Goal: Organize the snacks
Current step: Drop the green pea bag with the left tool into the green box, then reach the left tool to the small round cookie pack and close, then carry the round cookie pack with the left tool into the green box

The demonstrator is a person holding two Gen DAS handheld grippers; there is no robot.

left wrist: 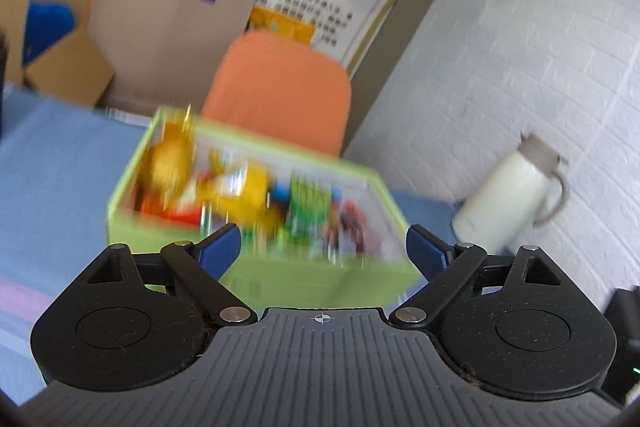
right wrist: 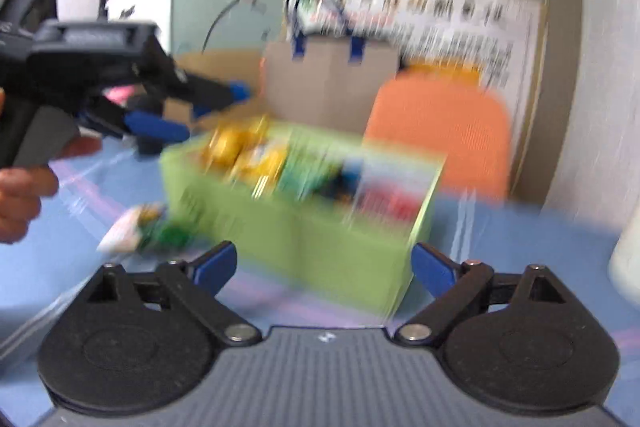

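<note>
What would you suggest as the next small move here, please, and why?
Probably bring the left gripper down to the green-and-white packet lying on the blue cloth beside the green box: both grippers are open and empty, and it looks like the only snack outside.

An orange chair (left wrist: 280,87) is standing behind the blue-covered table (left wrist: 52,163), a white brick-patterned wall (left wrist: 520,47) running alongside.

The green box (left wrist: 256,239) stands open-topped on the blue table (left wrist: 60,163), its inside crowded with snacks (left wrist: 248,187). Behind the box: an orange chair (left wrist: 280,87). Right of it: a white jug (left wrist: 508,195). Left of it: a loose packet (right wrist: 140,231); the remaining table there is bare.
</note>
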